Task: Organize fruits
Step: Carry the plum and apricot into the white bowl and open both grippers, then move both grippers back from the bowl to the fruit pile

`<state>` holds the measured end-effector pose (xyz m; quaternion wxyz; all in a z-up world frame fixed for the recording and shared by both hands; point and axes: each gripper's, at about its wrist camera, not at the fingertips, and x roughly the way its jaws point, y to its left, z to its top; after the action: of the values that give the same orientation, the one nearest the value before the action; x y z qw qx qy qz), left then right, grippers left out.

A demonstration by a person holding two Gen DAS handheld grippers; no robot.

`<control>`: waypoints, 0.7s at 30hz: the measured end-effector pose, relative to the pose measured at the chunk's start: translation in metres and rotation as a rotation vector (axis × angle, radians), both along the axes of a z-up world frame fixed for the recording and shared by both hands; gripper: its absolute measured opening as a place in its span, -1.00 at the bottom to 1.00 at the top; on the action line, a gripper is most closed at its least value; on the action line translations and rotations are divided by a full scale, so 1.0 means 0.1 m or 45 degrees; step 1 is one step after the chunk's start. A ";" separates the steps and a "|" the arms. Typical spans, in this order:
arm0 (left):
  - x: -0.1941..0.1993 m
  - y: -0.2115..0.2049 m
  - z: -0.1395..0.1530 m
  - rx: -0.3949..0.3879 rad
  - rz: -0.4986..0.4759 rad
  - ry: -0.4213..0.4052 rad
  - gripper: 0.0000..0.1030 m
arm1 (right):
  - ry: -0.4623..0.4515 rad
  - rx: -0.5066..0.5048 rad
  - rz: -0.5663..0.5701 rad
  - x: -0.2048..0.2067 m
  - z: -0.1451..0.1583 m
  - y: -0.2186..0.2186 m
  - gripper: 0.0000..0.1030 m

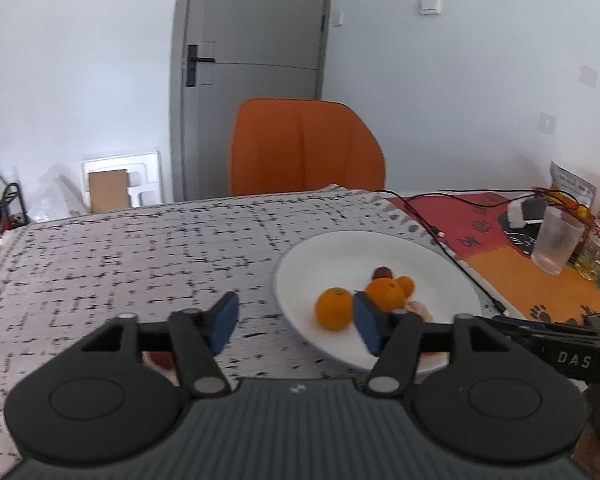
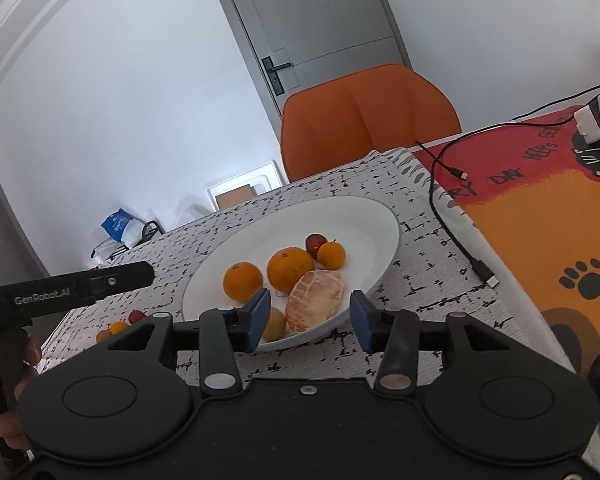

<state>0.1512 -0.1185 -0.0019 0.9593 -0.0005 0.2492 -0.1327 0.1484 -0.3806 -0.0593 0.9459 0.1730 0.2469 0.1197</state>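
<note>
While both grippers hover above a patterned tablecloth [image 2: 420, 272], a white plate [image 2: 356, 216] serves as the centre of the scene, holding six pieces of fruit countable from the right wrist view: three whole mandarins, namely a small one [image 2: 243, 282] on the plate's left, a larger one [image 2: 290, 269] at its middle and a smaller one [image 2: 331, 255] toward its far side; one peeled citrus [image 2: 315, 300] at the near rim; one dark red fruit [image 2: 314, 242] touching the far mandarin; and one yellowish fruit [image 2: 274, 324] at the near edge, partly hidden by a finger. Off the plate to its left lie three more small fruits, two orange ones [image 2: 114, 330] and one red [image 2: 137, 315]. The right gripper [image 2: 310, 320] hangs over the plate's near rim, jaws spread wide and empty, bracketing the peeled citrus in view. The left gripper [image 1: 296, 322] sits left of the plate, jaws likewise released and holding nothing. One orange chair [image 1: 306, 146] stands beyond the plate, one black cable [image 2: 456, 240] trails to its right, and one ribbed glass [image 1: 556, 240] stands farther right.
</note>
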 end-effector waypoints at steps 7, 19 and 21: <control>-0.13 0.26 0.05 -0.008 0.086 -0.026 0.62 | -0.016 -0.003 0.019 -0.01 0.04 0.09 0.36; -0.29 0.67 0.05 -0.022 0.193 -0.026 0.84 | -0.061 0.018 0.060 -0.05 0.11 0.30 1.00; -0.31 0.75 0.04 -0.034 0.206 -0.019 0.85 | -0.058 0.016 0.071 -0.05 0.11 0.34 1.00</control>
<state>0.1197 -0.0439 0.0018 0.9686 -0.0325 0.2394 -0.0583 0.1434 -0.3462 -0.0485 0.9464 0.1692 0.2294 0.1516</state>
